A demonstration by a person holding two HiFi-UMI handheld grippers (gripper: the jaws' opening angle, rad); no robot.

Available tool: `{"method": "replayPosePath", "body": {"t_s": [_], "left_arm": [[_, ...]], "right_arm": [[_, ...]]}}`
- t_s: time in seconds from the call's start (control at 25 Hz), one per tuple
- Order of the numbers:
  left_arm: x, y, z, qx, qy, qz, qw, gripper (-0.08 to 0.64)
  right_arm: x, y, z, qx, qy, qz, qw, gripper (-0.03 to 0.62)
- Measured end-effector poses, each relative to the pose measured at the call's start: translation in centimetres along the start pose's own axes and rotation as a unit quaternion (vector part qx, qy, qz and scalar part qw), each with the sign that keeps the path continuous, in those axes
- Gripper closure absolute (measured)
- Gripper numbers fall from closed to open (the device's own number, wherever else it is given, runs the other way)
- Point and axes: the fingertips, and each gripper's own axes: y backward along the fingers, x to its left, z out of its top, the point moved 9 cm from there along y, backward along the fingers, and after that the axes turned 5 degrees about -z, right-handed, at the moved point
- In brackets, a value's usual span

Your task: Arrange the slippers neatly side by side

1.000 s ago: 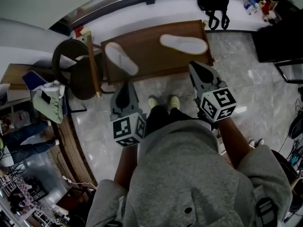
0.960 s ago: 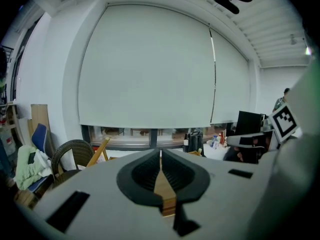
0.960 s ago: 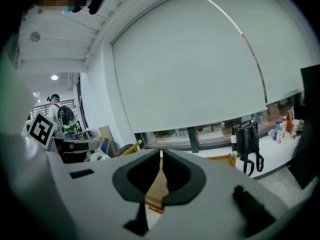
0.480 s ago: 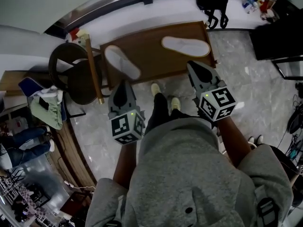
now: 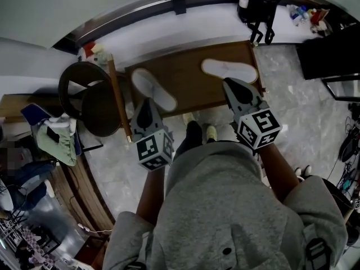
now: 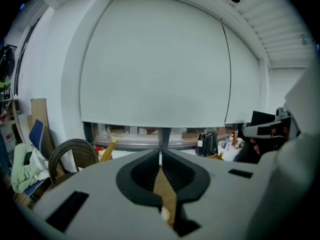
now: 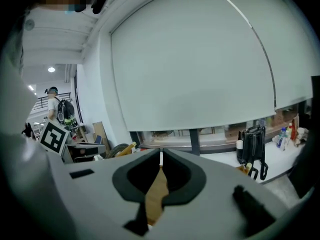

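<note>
Two white slippers sit well apart on the brown desk (image 5: 188, 82): the left slipper (image 5: 153, 89) is angled near the front, the right slipper (image 5: 229, 70) lies crosswise further back. Neither is gripped, so I judge this the approach step. My left gripper (image 5: 147, 103) and right gripper (image 5: 230, 85) hover near them with fingers clenched on nothing. Next I'd open up, pinch one slipper's edge and bring it parallel beside the other.

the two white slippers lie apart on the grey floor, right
No. The head view shows the left slipper and the right slipper lying apart on the brown table, not on the floor.
</note>
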Motion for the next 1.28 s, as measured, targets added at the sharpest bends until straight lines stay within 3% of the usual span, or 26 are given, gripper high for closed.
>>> {"method": "replayPosePath", "body": {"t_s": [0.24,0.4,0.44,0.52,0.56,0.88,1.28], "left_arm": [[2.8,-4.3,-2.7,0.048,-0.004,-0.014,0.9987,0.535],[4.4,-6.6,-4.9,0.084,-0.012,-0.003,0.9964,0.534],[4.8,-7.2,-5.5,0.093,-0.013,-0.005,0.9956,0.525],[5.5,-8.4,-6.5,0.113,-0.010,-0.012,0.9935,0.418],[5.8,-8.9,-6.9,0.120,-0.007,-0.013,0.9926,0.398],[7.1,-12.4,-10.4,0.171,0.004,-0.011,0.9853,0.358],[7.6,-15.8,-13.0,0.193,0.029,0.039,0.9800,0.349]], "right_arm": [[0.5,-2.6,0.2,0.018,-0.009,-0.006,1.000,0.560],[0.8,-3.8,0.1,0.030,-0.010,-0.015,0.999,0.558],[0.8,-4.0,0.1,0.032,-0.011,-0.018,0.999,0.558],[0.8,-4.6,0.2,0.035,-0.012,-0.023,0.999,0.558],[0.8,-4.9,0.2,0.036,-0.012,-0.026,0.999,0.558],[1.1,-6.1,-0.2,0.055,-0.009,-0.037,0.998,0.558],[1.7,-6.5,-0.6,0.073,0.010,-0.047,0.996,0.558]]}}
